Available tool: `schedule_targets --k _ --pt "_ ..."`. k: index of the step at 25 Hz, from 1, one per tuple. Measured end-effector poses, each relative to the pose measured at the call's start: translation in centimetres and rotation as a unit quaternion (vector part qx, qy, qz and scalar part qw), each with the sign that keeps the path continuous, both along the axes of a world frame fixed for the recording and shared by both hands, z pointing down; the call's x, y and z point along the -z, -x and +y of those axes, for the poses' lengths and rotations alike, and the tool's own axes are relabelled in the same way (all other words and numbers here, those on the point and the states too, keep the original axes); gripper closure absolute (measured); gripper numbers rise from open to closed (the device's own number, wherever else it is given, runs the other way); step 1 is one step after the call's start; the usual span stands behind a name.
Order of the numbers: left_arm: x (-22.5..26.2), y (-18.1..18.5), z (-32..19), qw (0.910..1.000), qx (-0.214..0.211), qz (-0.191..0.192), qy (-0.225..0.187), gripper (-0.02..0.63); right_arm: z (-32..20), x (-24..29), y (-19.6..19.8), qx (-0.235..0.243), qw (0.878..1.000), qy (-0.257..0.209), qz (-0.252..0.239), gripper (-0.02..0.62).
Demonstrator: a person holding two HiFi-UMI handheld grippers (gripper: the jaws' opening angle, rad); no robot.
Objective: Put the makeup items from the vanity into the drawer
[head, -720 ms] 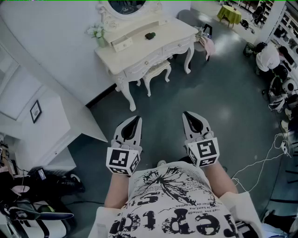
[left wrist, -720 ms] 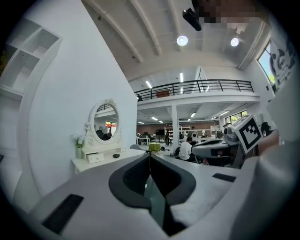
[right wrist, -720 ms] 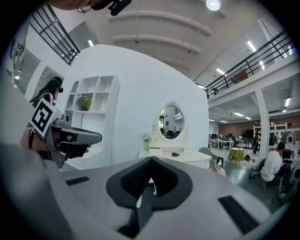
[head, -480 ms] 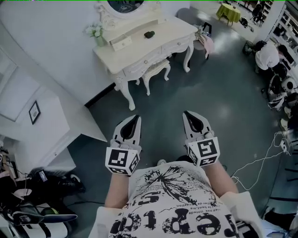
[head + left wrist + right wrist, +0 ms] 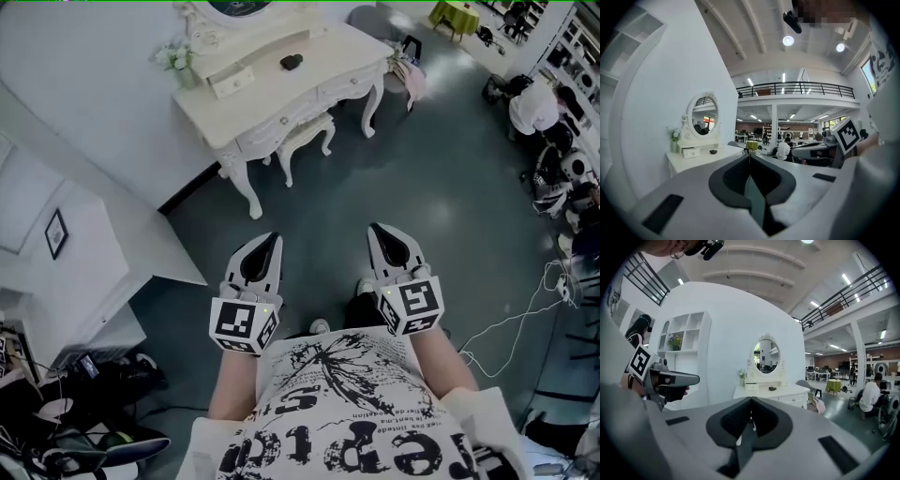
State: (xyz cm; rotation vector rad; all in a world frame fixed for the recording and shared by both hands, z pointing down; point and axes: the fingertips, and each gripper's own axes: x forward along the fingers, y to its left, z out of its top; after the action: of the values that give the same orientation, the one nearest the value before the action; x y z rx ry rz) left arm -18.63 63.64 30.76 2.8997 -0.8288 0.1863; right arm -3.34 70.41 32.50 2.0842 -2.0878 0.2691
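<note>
A cream vanity (image 5: 281, 98) stands against the white wall, far ahead of me. On its top lie a small dark makeup item (image 5: 291, 62) and a little drawer box (image 5: 230, 82), beside a flower vase (image 5: 173, 58) and below an oval mirror (image 5: 703, 115). My left gripper (image 5: 274, 236) and right gripper (image 5: 375, 227) are held side by side over the grey floor, both shut and empty. The left gripper view shows the left gripper (image 5: 750, 154) aimed towards the vanity (image 5: 693, 159). In the right gripper view the right gripper (image 5: 751, 399) points at the vanity (image 5: 773, 392) and the dark item (image 5: 772, 388).
A stool (image 5: 305, 136) is tucked under the vanity, and a chair with pink cloth (image 5: 410, 75) stands at its right end. A white partition (image 5: 112, 234) juts out on the left. Cables (image 5: 525, 323) and seated people (image 5: 534, 103) are to the right, bags (image 5: 75, 441) at the lower left.
The vanity has slid slightly up and left in the head view. A shoe has come into sight beneath the right gripper. Both grippers keep their places and stay shut.
</note>
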Motion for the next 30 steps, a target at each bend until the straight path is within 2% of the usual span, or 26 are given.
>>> schedule_targets --k 7,13,21,24,27,30 --pt "-2.7 -3.9 -3.4 0.9997 0.025 -0.007 -0.003 0.584 -4.4 -2.6 -4.4 0.027 1.0 -0.001 0.005 0.577" --pt "-2.7 -7.8 -11.0 0.9959 0.089 -0.014 0.004 0.586 -13.8 -2.7 -9.5 0.078 0.997 0.002 -0.004 0.577" --pt "-2.1 -16.8 -20.9 0.987 0.16 -0.015 0.007 0.584 -25.8 -2.1 -19.3 0.142 0.99 0.006 -0.004 0.577" --pt "-1.8 -19.8 -23.6 0.9844 0.175 -0.011 0.008 0.584 -29.4 -2.0 -22.7 0.153 0.988 0.01 -0.007 0.577" --pt "-1.8 -21.9 -25.2 0.9827 0.183 0.007 0.027 0.584 -32.6 -2.4 -25.2 0.153 0.988 0.022 -0.024 0.577" --pt "-2.6 -22.9 -26.8 0.9809 0.192 -0.01 0.031 0.584 -35.4 -2.9 -26.9 0.15 0.987 0.029 -0.042 0.577"
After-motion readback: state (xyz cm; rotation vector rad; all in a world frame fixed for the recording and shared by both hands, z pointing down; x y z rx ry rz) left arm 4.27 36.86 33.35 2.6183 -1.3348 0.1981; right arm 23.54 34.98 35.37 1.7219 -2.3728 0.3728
